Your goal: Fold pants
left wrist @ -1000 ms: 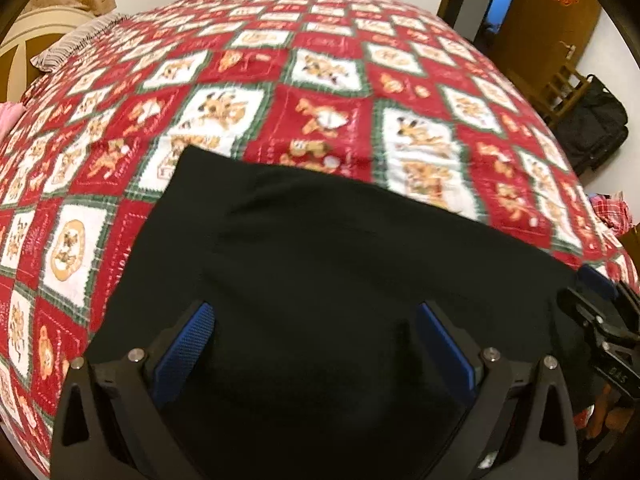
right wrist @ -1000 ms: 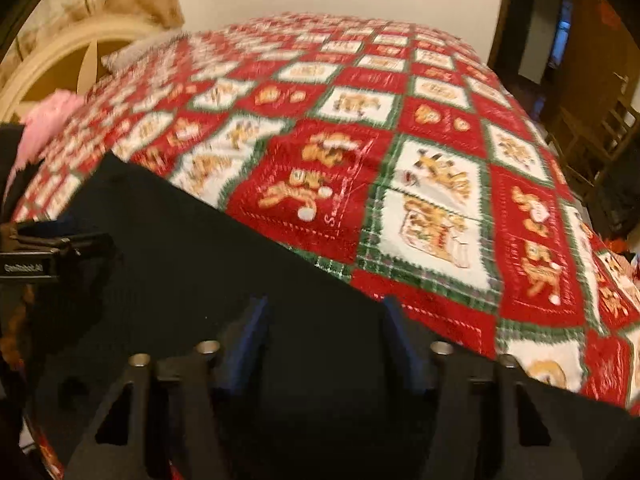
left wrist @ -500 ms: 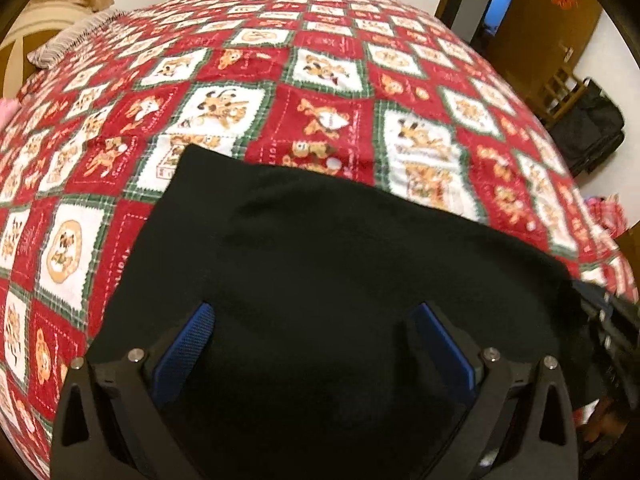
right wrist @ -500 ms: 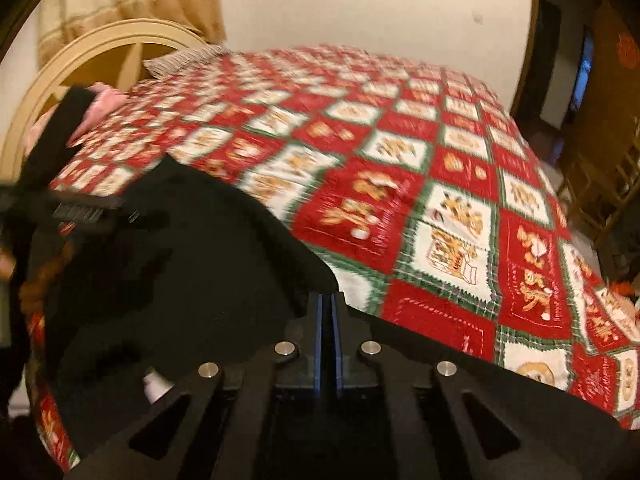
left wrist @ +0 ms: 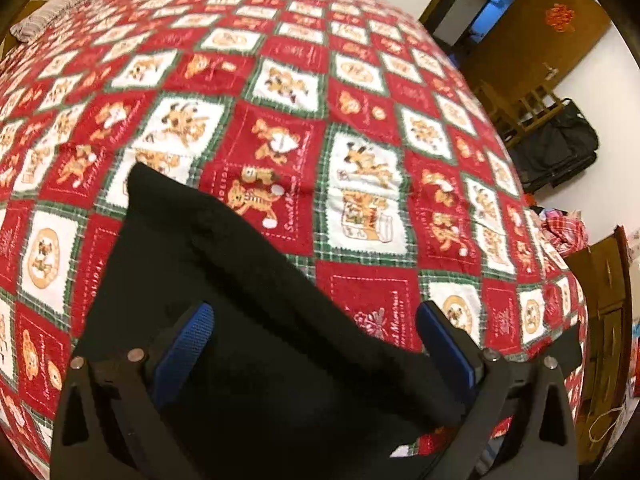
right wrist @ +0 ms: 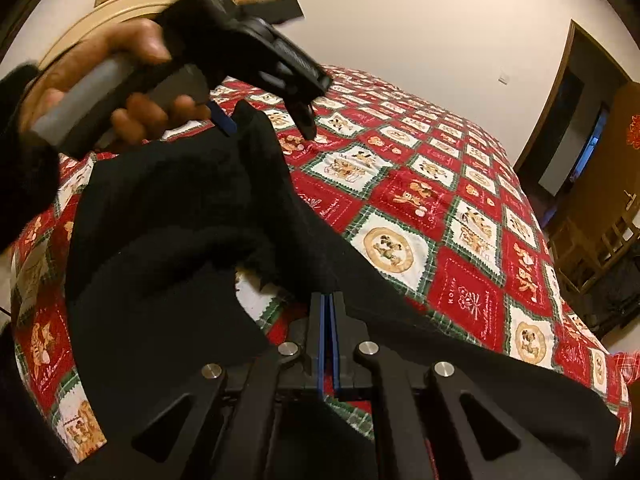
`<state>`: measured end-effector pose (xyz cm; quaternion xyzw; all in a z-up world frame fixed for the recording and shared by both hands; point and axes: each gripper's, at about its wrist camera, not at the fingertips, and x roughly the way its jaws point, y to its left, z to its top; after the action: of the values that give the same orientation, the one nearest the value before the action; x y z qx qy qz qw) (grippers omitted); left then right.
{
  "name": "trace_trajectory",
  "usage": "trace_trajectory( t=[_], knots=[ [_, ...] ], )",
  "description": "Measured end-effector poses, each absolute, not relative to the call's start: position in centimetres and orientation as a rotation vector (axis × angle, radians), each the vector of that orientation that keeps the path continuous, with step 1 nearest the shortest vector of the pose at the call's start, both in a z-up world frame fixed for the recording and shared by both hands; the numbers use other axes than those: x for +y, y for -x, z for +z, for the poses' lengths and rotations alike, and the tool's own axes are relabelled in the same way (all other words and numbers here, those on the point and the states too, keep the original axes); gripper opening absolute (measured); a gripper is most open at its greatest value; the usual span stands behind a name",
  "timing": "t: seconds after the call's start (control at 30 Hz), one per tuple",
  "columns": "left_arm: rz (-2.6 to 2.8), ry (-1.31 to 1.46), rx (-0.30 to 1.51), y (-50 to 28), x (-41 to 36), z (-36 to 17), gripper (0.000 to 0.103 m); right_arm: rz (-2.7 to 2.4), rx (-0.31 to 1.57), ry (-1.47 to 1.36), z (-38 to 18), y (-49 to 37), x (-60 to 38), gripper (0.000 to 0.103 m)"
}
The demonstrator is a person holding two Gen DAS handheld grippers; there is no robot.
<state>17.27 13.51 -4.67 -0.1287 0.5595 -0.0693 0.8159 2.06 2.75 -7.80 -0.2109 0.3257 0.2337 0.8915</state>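
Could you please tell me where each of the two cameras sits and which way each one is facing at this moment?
Left wrist: on the left claw, looking along its open fingers over the black pants and the bedspread toward a door.
Right wrist: on the right claw, shut on the pants, facing up the bed; it also shows the left claw and the hand holding it.
Shared: the pants, bedspread and door.

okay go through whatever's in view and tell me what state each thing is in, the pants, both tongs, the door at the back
Pants: black, partly lifted off the bedspread, bunched, fold unfinished.
Right tongs: shut on the pants' edge.
Left tongs: open, pants between the pads.
Bedspread: spread flat over the bed.
Door: stands open.
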Motion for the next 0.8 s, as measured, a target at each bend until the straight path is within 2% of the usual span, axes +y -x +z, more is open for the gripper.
trace_trajectory(
  t=[0.13, 0.2, 0.23, 0.3, 0.33, 0.4, 0.5, 0.8],
  knots=[
    [-0.09, 0.271, 1.242, -17.9, 13.3, -6.6, 0.099, 0.475, 0.671, 0.422, -7.9, -2.2, 2.4, 0.002],
    [-0.082, 0.257, 1.257, -18.0, 13.2, -7.3, 0.078, 0.472, 0.671, 0.402, -7.7, -2.3, 2.1, 0.002],
    [-0.08, 0.249, 1.261, -18.0, 13.2, -7.5, 0.071, 0.47, 0.67, 0.389, -7.6, -2.3, 2.0, 0.002],
    [-0.087, 0.255, 1.254, -17.7, 13.4, -7.8, 0.048, 0.468, 0.671, 0.368, -7.4, -2.5, 1.9, 0.002],
    [-0.099, 0.274, 1.242, -17.4, 13.7, -7.8, 0.044, 0.466, 0.67, 0.36, -7.2, -2.5, 1.8, 0.002],
    [-0.126, 0.33, 1.199, -16.7, 14.6, -7.4, 0.027, 0.459, 0.661, 0.345, -6.6, -2.4, 1.7, 0.002],
    [-0.168, 0.427, 1.143, -15.7, 16.2, -6.5, 0.015, 0.45, 0.627, 0.347, -5.0, -1.6, 1.6, 0.002],
    [-0.281, 0.462, 0.944, -9.2, 18.4, -1.0, 0.012, 0.492, 0.586, 0.369, -1.9, 4.3, 2.0, 0.002]
  ],
)
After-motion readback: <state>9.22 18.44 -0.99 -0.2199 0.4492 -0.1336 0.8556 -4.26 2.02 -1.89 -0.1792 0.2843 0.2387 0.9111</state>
